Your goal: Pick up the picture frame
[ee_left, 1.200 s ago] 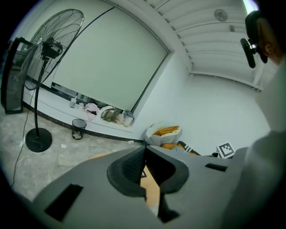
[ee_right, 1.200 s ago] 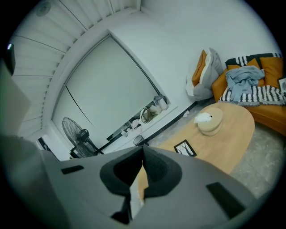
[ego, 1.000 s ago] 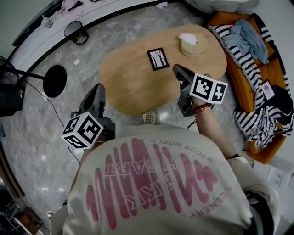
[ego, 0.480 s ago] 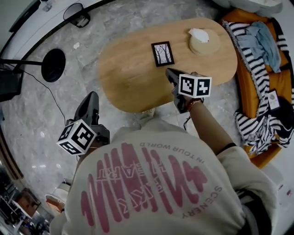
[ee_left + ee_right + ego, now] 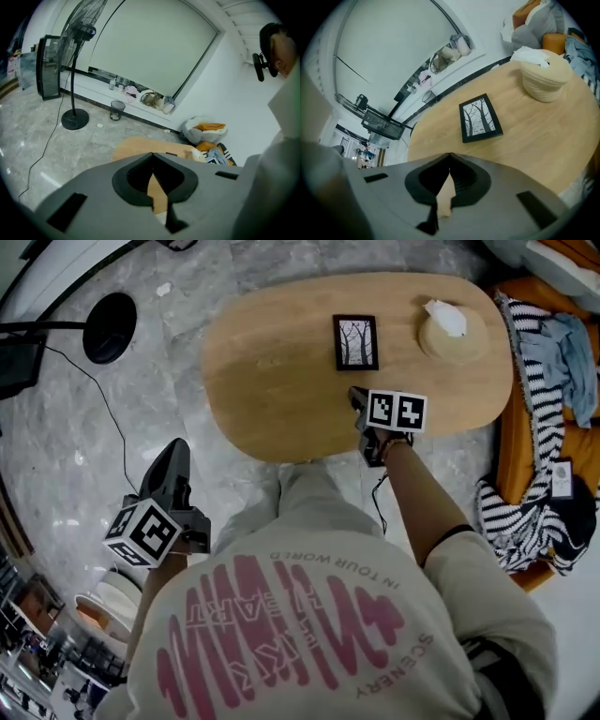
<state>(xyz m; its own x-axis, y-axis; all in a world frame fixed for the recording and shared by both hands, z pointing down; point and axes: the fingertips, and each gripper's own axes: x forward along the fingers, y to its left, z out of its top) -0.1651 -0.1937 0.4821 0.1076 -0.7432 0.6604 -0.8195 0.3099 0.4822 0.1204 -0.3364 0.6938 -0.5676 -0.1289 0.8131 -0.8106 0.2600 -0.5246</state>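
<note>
We found the right hand-held gripper (image 5: 357, 395) jaws together near the picture frame (image 5: 356, 342); unopened, they might shove it.

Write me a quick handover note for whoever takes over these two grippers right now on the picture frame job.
Right gripper: jaws shut, empty, over the wooden table, just short of the picture frame.
Left gripper: jaws shut, empty, off the table, well away from the frame.
Picture frame: lies flat on the table beside the tissue holder, untouched.
Done: nothing gripped yet.
Left: open the right jaws, probably take the frame by an edge, lift it.
</note>
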